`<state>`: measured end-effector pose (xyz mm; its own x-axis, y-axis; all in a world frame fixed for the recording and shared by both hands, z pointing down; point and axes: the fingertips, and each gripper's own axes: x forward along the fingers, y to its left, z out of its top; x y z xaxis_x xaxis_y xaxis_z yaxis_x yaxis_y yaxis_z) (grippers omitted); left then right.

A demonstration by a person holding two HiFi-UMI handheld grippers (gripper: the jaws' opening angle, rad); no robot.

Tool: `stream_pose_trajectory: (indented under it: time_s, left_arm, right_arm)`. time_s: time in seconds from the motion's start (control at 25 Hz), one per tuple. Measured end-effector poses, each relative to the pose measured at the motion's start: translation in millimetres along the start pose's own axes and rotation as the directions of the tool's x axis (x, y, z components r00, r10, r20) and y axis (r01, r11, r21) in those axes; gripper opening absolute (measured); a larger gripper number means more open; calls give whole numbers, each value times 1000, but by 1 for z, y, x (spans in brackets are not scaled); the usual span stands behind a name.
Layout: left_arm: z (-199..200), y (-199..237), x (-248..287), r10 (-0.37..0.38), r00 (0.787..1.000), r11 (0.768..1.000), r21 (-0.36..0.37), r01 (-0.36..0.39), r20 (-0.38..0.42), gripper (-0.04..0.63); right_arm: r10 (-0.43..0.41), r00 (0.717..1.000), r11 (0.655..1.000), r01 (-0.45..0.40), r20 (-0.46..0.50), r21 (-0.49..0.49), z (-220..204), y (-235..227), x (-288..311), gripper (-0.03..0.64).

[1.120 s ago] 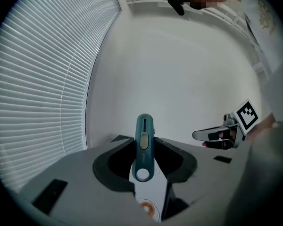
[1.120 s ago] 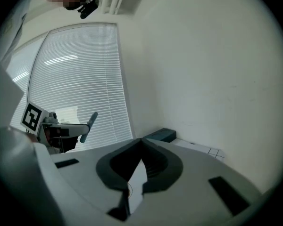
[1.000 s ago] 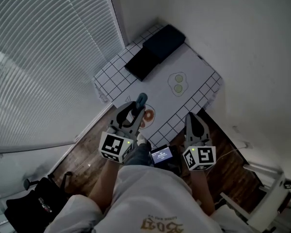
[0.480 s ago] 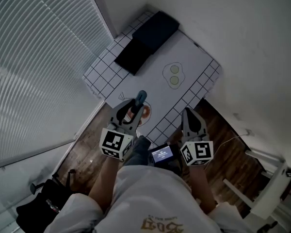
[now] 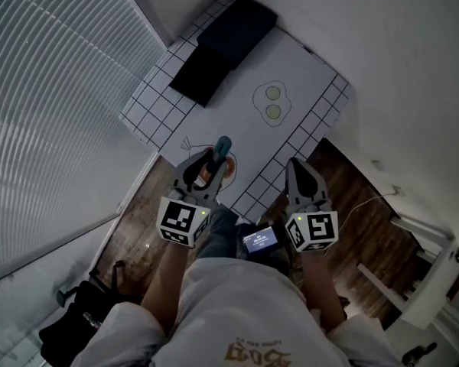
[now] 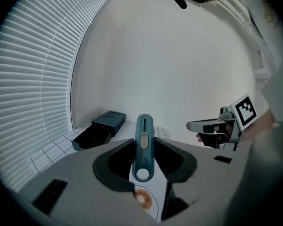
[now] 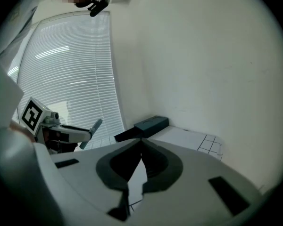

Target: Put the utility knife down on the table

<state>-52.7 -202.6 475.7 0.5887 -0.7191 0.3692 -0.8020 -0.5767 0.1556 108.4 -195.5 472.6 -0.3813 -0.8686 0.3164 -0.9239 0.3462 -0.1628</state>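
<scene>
A teal utility knife (image 6: pixel 144 147) stands up between the jaws of my left gripper (image 6: pixel 144 149), which is shut on its lower handle. In the head view the knife (image 5: pixel 222 148) pokes out past the left gripper (image 5: pixel 206 167), above the near edge of the white table (image 5: pixel 298 67). My right gripper (image 5: pixel 297 173) hangs beside it at the table's near right edge, its jaws closed to a point with nothing in them. In the right gripper view the pads of that gripper (image 7: pixel 140 144) meet at the tip, and the knife (image 7: pixel 95 125) shows at the left.
A dark open box (image 5: pixel 222 46) lies at the table's far end, also seen as the box (image 6: pixel 100 127) in the left gripper view. The gridded cloth (image 5: pixel 154 104) carries an egg drawing (image 5: pixel 272 102) and a doughnut drawing (image 6: pixel 142 199). Window blinds (image 5: pixel 53 90) run along the left. A small screen (image 5: pixel 258 241) sits at the person's waist.
Both grippers have sunk a little toward the table's near edge, and the head view has shifted. The knife stays gripped in the left gripper.
</scene>
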Motion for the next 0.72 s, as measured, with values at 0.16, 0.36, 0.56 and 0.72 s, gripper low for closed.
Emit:
stream_pose_trajectory:
  time_s: [0.16,0.36,0.56,0.72]
  left_arm:
    - [-10,1,7,-8,1000,1000,-5,8,-22,135]
    - [-25,-1,14,-17,998,1000,-17,17,-54,135]
    - [-42,-3,18,-25,996,1000,-19,24,-87,135]
    - [-56,0,23,-24,992,1000,-15,23,-127,135]
  right_arm:
    - [8,1000,999,-8,0,33,-10,-3,1,8]
    - [12,1000,1000,-11,-23,20,-17,-7,7,8]
    - [-3,999,1000,4,-35,30,-24,-13,9,8]
    - [-5,998,999,7,-60,32,-34,-15,12,8]
